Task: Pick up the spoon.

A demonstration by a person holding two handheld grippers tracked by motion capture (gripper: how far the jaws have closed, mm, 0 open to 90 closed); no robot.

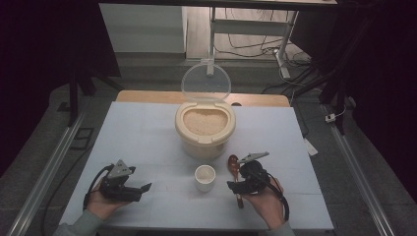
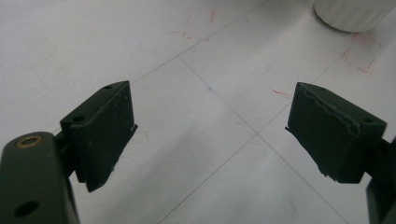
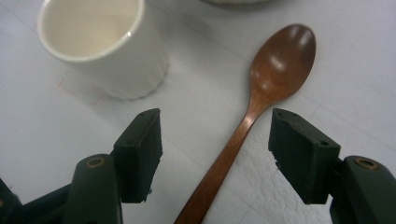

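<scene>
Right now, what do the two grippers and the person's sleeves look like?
Both are black, each with two blocky jaws faced with ribbed pads. The left gripper and the right gripper each carry a grey three-cornered plate on top and trail a black cable. Brass-coloured rivets mark the jaw arms. The sleeves look pale grey-green.

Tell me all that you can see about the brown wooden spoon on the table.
The brown wooden spoon looks smooth and glossy, with an oval bowl facing up and a slim handle. It lies flat on the white table, right of the small white cup. Its handle runs between the open jaws of the right gripper, which do not touch it.
</scene>
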